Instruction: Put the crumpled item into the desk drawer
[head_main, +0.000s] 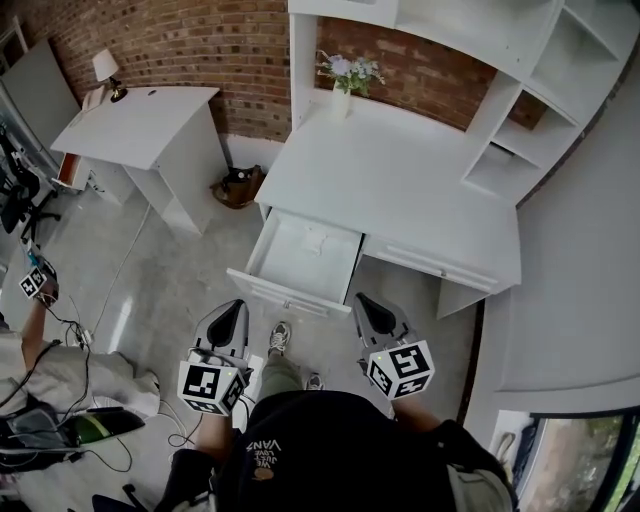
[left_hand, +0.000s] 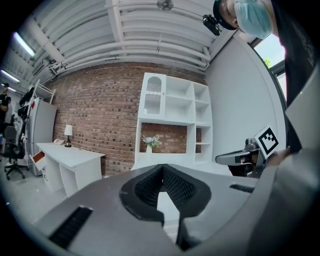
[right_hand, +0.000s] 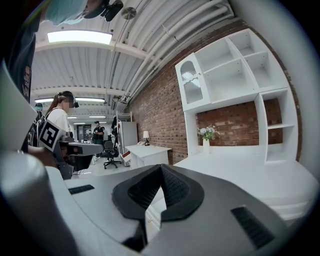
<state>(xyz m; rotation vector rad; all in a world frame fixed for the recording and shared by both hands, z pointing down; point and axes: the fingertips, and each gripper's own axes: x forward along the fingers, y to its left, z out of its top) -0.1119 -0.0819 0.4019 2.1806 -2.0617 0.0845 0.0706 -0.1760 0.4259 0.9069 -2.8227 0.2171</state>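
The white desk (head_main: 400, 180) has its left drawer (head_main: 290, 292) pulled out. A small pale crumpled item (head_main: 316, 240) lies on the drawer floor. My left gripper (head_main: 236, 306) hangs over the floor in front of the drawer, shut and empty. My right gripper (head_main: 361, 300) is level with it just right of the drawer front, also shut with nothing in it. In the left gripper view the left gripper's (left_hand: 162, 168) ribbed pads meet at the tip, and the right gripper (left_hand: 235, 158) shows at the side. In the right gripper view the right gripper's (right_hand: 161, 168) pads meet too.
A vase of flowers (head_main: 346, 78) stands at the desk's back, with white shelves (head_main: 520, 90) to its right. A second white desk (head_main: 140, 125) with a lamp (head_main: 105, 68) is at the left, and a brown bag (head_main: 238, 187) lies on the floor between the desks. Cables and another person's arm (head_main: 35, 320) are at the far left.
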